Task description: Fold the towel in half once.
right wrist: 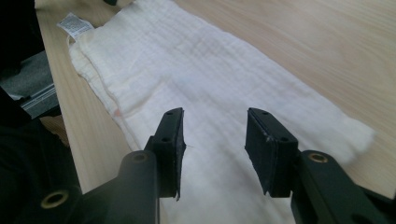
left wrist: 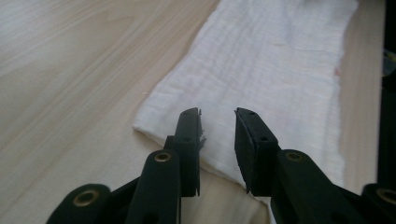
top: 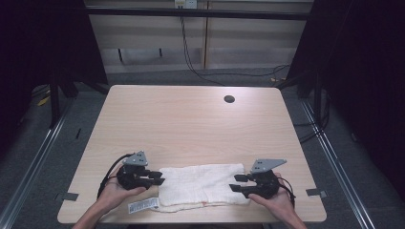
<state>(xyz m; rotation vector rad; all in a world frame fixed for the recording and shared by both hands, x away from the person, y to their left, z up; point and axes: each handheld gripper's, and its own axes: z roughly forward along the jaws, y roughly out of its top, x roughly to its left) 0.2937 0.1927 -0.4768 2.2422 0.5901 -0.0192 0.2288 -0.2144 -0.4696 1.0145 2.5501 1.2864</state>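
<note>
At the near edge of the wooden table (top: pixel 191 119), a white folded cloth (top: pixel 203 185) lay flat as a long strip, its white care label (top: pixel 143 205) sticking out at the near left corner. The left gripper (top: pixel 155 177) sat at the strip's left end and the right gripper (top: pixel 239 182) at its right end, each pointing inward along the cloth.

In the left gripper view the jaws stood a little apart over the cloth's short edge (left wrist: pixel 187 140), with nothing pinched between them. In the right gripper view the jaws stood wider apart above the cloth (right wrist: pixel 210 93), again empty; a faint pink mark (right wrist: pixel 116 113) showed along one long side.

The step in hand looked like a release after a fold, with both ends let go. To do it well, the jaws probably should open fully before the hands lift, so that no layer snags on a pad and drags the fold open. Drawing each gripper straight outward, away from the ends, would likely keep the edges aligned. If another fold follows, each gripper would need to take all the layers at a corner, not only the top one.
</note>
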